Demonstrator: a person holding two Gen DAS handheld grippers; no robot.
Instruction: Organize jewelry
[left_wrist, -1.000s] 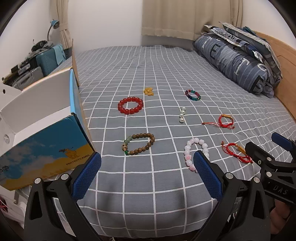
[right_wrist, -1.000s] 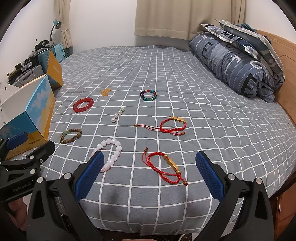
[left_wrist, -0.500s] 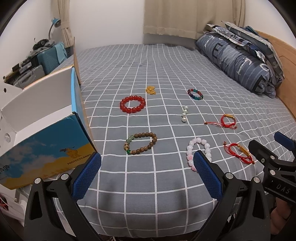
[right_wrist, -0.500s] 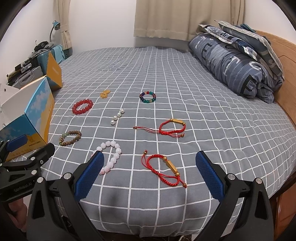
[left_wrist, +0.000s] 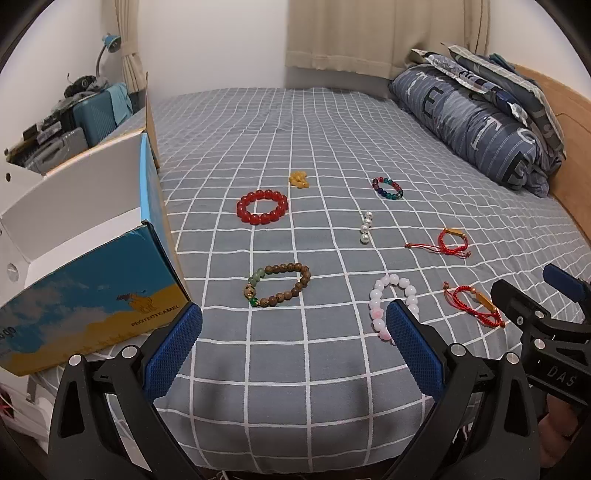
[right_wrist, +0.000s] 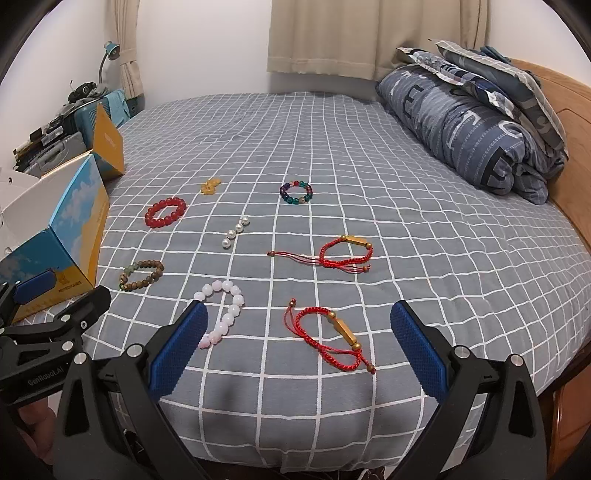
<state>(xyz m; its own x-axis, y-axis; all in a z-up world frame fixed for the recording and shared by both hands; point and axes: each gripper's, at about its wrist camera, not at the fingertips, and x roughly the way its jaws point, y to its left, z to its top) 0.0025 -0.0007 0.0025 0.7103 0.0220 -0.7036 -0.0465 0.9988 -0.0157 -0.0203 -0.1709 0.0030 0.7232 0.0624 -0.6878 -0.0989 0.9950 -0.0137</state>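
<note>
Left gripper (left_wrist: 293, 341): held above the near edge of the bed (left_wrist: 295, 118), jaws spread wide, nothing held; right gripper (right_wrist: 299, 345): likewise, jaws wide and empty. Open cardboard box (left_wrist: 85, 266): set at the bed's left edge. Jewelry, all laid apart on the grey checked bedspread: red bead bracelet (left_wrist: 262, 206) and small amber piece (left_wrist: 298, 180) toward the middle; multicoloured bead bracelet (right_wrist: 296, 192) further right; short pearl strand (right_wrist: 235, 232) between them and nearer; wooden bead bracelet (left_wrist: 277, 284) just beside the box; pale pink bead bracelet (right_wrist: 221, 314) partly hidden behind a blue pad; two red cord bracelets with gold bars, far one (right_wrist: 341, 252), near one (right_wrist: 332, 338) seen between the right jaws. Rolled blue quilt (right_wrist: 465, 129): against the wooden headboard.
</note>
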